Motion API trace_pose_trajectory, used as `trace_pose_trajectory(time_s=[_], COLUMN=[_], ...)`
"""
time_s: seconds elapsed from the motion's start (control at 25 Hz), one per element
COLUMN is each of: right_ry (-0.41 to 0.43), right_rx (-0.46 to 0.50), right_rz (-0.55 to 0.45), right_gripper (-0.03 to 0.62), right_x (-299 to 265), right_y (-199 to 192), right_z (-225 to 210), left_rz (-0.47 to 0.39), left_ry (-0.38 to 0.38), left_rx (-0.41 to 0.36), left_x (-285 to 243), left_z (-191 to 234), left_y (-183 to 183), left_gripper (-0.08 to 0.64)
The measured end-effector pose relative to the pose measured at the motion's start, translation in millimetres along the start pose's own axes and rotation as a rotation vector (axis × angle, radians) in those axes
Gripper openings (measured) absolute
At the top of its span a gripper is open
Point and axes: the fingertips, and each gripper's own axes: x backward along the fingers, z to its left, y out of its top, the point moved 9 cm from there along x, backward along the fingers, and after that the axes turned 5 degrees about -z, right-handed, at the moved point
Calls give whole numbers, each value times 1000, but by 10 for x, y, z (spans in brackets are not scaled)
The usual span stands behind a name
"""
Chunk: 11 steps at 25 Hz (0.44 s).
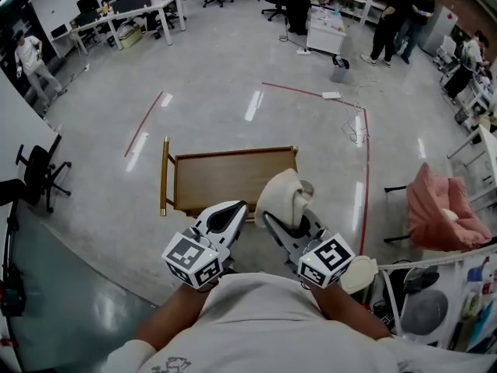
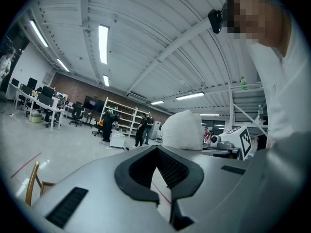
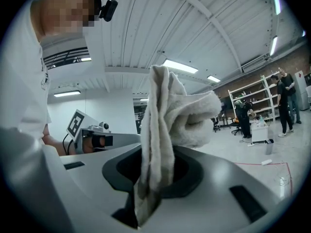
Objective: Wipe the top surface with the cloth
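Cream cloth tight between right tongs; left tongs together, near wooden table.

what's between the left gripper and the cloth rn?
Nothing. In the head view the gap between the left gripper and the cloth is bare; only the table's near edge shows below it.

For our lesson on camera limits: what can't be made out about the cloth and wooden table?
Near right corner of wooden table: head view, behind cloth and right tool.
Any dirt on it: head view, too small.
Cloth's lower part: left gripper view, behind left tool body.
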Motion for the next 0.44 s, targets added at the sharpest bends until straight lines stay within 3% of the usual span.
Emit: trace_pose_trajectory(time_s=[0.44], right_ry=[-2], right_rx=[15], right_rz=[-3], right_gripper=[92], right_x=[56], right_y=[21], right_z=[55], left_rz=[-14], left_ry=[-6], left_rx=[2], left_x=[46], left_z=[-57], left_y=[9], left_gripper=[6])
